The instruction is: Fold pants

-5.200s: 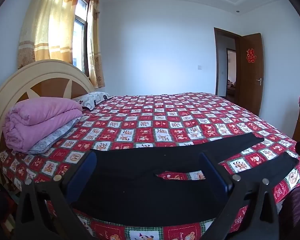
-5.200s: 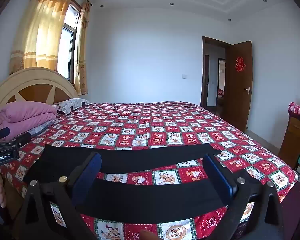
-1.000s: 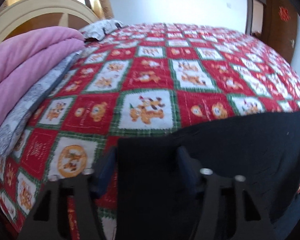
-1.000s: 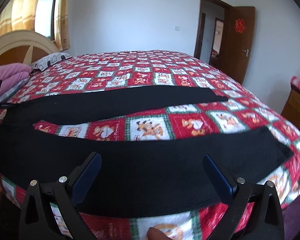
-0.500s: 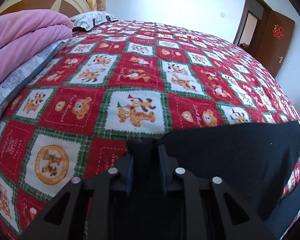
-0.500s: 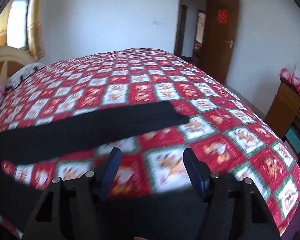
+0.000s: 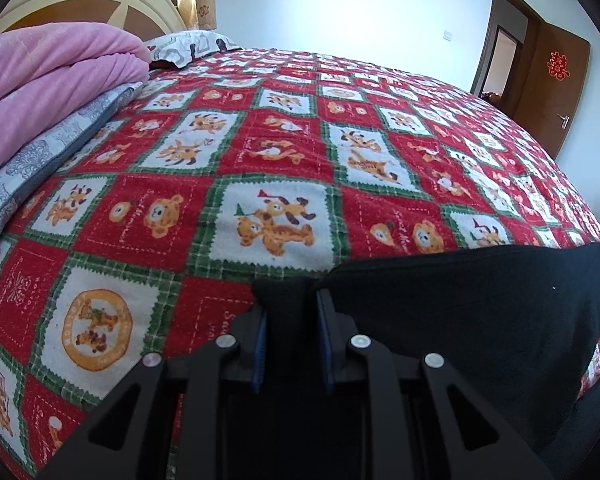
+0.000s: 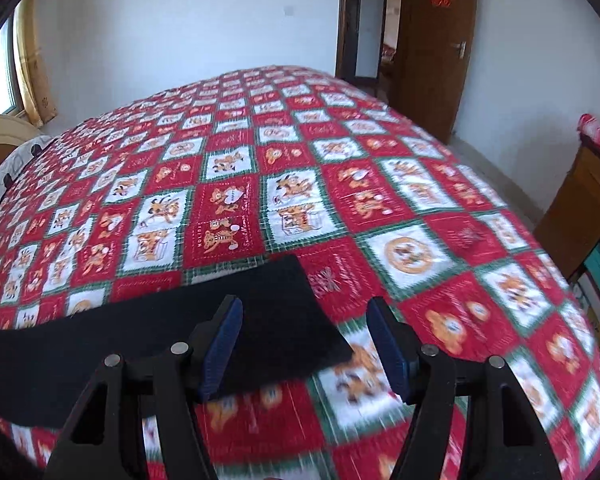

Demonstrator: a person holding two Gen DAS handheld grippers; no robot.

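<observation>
Black pants (image 7: 480,304) lie on a bed with a red patchwork cover (image 7: 260,140). My left gripper (image 7: 290,312) is shut on a bunched corner of the pants near the headboard end. In the right wrist view a black pant leg (image 8: 148,332) runs in from the left, and its end lies on the cover. My right gripper (image 8: 304,320) is open just above that end, its left blue pad (image 8: 224,340) over the fabric and its right pad over the cover. It holds nothing.
A folded pink quilt (image 7: 48,80) on a grey blanket and a patterned pillow (image 7: 188,46) lie by the headboard. A brown door (image 8: 436,44) stands open at the far wall. A wooden cabinet (image 8: 588,208) stands right of the bed.
My left gripper stays shut on the pants corner and the fabric has drawn up a little. My right gripper has swung right and down to the end of the pant leg, still open.
</observation>
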